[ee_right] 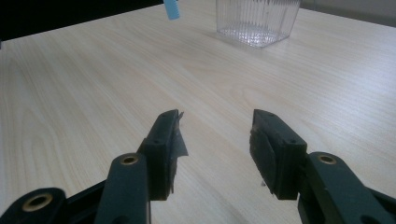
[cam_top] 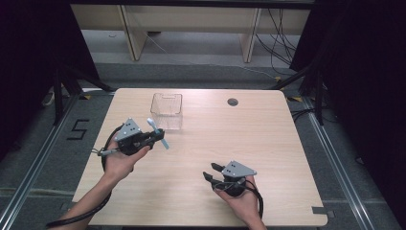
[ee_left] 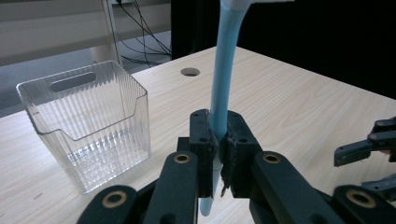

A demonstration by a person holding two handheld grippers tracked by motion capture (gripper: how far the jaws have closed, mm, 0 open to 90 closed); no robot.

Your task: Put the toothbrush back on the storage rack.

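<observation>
step, probably: blue toothbrush [ee_left: 223,79] clamped in left claw [cam_top: 154,137], held just beside clear bin [ee_left: 88,121] | right claw [ee_right: 215,144] apart, empty | next: toothbrush to be lifted over bin rim, then released

High cam overhead; gripper cams low, prob. sharing bin [ee_left: 88,123].

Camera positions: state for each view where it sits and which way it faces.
High view: above the person's side, looking forward and down at the table; both forearms, left gripper, right gripper.
Left gripper view: on the left gripper, jaws shut on a blue toothbrush, facing the clear container.
Right gripper view: on the right gripper, jaws apart.
Shared: the container appears in all three.
</observation>
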